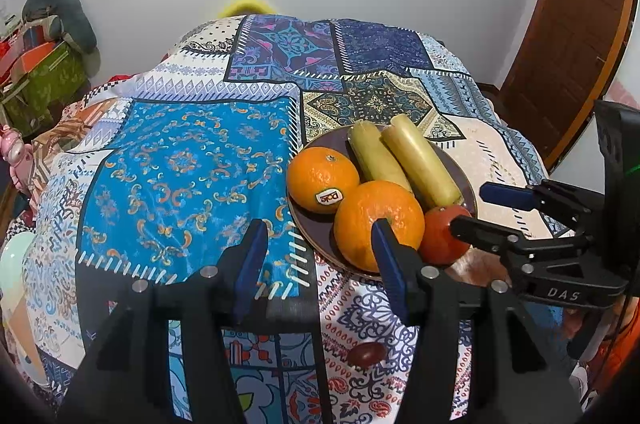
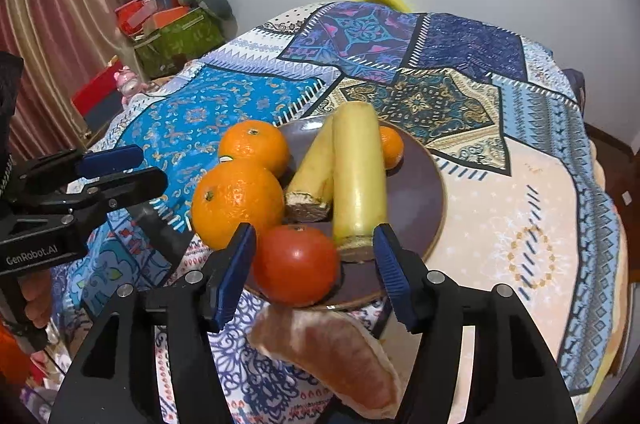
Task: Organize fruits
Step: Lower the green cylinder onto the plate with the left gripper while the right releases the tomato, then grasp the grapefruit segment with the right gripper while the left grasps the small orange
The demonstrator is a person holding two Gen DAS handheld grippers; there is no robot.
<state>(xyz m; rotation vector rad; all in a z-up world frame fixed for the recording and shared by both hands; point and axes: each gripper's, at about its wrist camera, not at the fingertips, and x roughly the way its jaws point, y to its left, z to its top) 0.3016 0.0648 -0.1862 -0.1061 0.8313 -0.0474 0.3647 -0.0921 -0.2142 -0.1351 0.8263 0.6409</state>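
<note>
A dark plate (image 1: 316, 228) (image 2: 416, 184) on the patchwork cloth holds two oranges (image 1: 322, 179) (image 1: 378, 222) (image 2: 236, 202), two yellow banana pieces (image 1: 420, 160) (image 2: 358, 180), a small orange (image 2: 392, 146) and a red tomato (image 1: 440, 238) (image 2: 296, 264). A pink grapefruit segment (image 2: 332, 352) lies on the cloth just in front of the plate. My left gripper (image 1: 320, 252) is open and empty, left of the plate's near rim. My right gripper (image 2: 314, 256) (image 1: 476, 208) is open with the tomato between its fingers, not touching.
A small dark red fruit (image 1: 366, 354) lies on the cloth near the table's front edge. Boxes and cushions (image 2: 176, 24) stand at the far left by a curtain. A wooden door (image 1: 568, 36) is at the right. The blue patch (image 1: 192, 176) of cloth lies left of the plate.
</note>
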